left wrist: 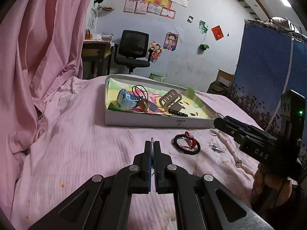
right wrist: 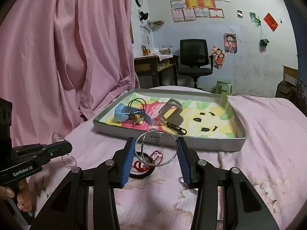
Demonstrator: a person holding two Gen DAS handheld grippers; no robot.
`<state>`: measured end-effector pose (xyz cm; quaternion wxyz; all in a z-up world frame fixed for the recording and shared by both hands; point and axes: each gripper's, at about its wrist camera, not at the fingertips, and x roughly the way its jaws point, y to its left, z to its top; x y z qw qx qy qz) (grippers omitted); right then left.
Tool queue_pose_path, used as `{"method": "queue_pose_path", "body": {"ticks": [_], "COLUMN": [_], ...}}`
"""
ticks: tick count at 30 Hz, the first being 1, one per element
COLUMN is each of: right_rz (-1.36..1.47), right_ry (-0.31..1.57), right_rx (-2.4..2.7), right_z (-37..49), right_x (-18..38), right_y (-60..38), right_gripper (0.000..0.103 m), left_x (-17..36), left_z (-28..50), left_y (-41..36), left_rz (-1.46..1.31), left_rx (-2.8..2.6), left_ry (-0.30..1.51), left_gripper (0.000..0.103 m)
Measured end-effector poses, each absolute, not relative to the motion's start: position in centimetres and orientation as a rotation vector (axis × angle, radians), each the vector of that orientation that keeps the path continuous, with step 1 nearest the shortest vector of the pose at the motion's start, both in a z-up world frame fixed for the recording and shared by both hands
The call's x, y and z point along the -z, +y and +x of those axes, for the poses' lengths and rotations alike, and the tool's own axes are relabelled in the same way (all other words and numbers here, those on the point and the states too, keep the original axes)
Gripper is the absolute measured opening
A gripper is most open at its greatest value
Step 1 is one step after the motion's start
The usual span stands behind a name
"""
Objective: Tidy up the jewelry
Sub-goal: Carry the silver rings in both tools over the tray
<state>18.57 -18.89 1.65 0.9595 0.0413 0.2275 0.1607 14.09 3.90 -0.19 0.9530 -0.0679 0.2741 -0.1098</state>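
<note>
Just in front of the shallow tray (right wrist: 226,143) on the pink bed, the right gripper (right wrist: 155,149) has its jaws spread around a large silver hoop (right wrist: 155,149), the pads touching its sides. The left gripper (left wrist: 152,164) is clamped on a thin ring (right wrist: 61,140). A black-and-red bracelet (left wrist: 187,144) lies near the tray's front wall.

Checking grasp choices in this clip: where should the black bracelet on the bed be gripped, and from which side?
Take the black bracelet by its bare left arc, away from the red cord tangled across its right part. Come from above: it lies flat on the bedsheet, so one claw finger probably fits inside the loop, one outside.
</note>
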Motion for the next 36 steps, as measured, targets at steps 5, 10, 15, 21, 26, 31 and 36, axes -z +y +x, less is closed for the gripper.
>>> {"method": "queue_pose_path", "body": {"ticks": [5, 10, 15, 21, 26, 31, 36], "right_rz": [0.090, 0.086, 0.094, 0.114, 0.137, 0.158, 0.161], "right_ry": [0.426, 0.354, 0.291, 0.241, 0.234, 0.223, 0.266], "right_rx": [-0.311, -0.299, -0.287, -0.282, -0.268, -0.248, -0.233], "right_z": [18.3, 17.8, 17.9, 19.6, 22.0, 24.3, 26.5], "right_x": [-2.3, -3.4, -4.5, -5.5, -4.9, -4.0, -2.6], "right_y": [-19.3, -19.4, -19.3, -19.2, -18.9, -18.8, -19.0], "right_gripper": [0.039, 0.039, 0.039, 0.039, 0.039, 0.039, 0.039], "left_x": [-0.4, -1.7, -3.3, -4.6, -5.0, -4.4, -3.3], "left_z": [14.0, 14.3, 15.0, 16.9, 19.5, 22.7, 25.9], "left_y": [3.6, 3.0, 2.4, 1.6, 1.2, 0.4, -0.3], "left_rz": [-0.142, -0.150, -0.153, -0.120, -0.108, -0.070, -0.063], "left_rx": [0.228, 0.231, 0.213, 0.171, 0.114, 0.079, 0.099], "left_ry": [0.536, 0.493, 0.414, 0.342, 0.303, 0.305, 0.397], "left_gripper": [0.003, 0.002, 0.002, 0.002, 0.002, 0.003, 0.003]}}
